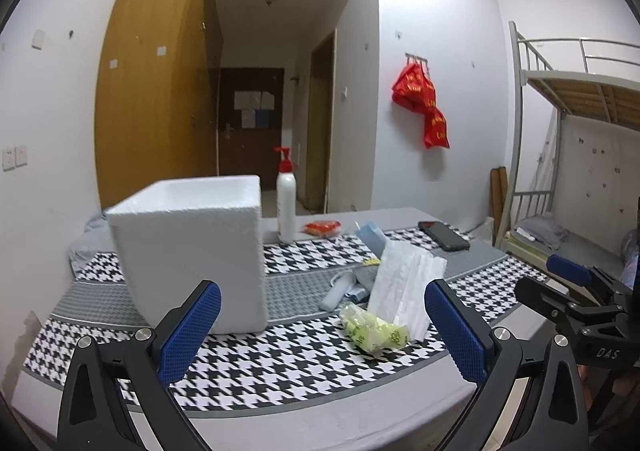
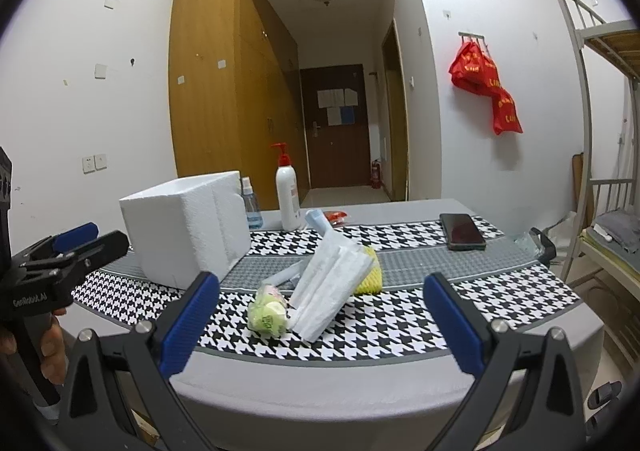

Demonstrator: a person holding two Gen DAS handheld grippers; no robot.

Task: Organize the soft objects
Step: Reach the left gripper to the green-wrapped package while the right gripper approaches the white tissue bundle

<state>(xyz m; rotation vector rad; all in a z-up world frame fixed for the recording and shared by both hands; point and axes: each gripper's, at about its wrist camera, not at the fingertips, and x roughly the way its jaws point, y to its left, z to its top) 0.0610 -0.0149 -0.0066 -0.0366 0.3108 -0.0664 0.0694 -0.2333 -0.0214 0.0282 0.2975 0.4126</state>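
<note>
Here left gripper jaws wide apart, empty; right gripper same, above tissue pack.

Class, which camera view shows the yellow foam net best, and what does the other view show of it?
The right wrist view: the yellow foam net shows clearly beside the white paper packet. In the left wrist view the packet hides it, leaving only a yellow sliver.

A white pump bottle with a red top stands near a black phone on the table.
</note>
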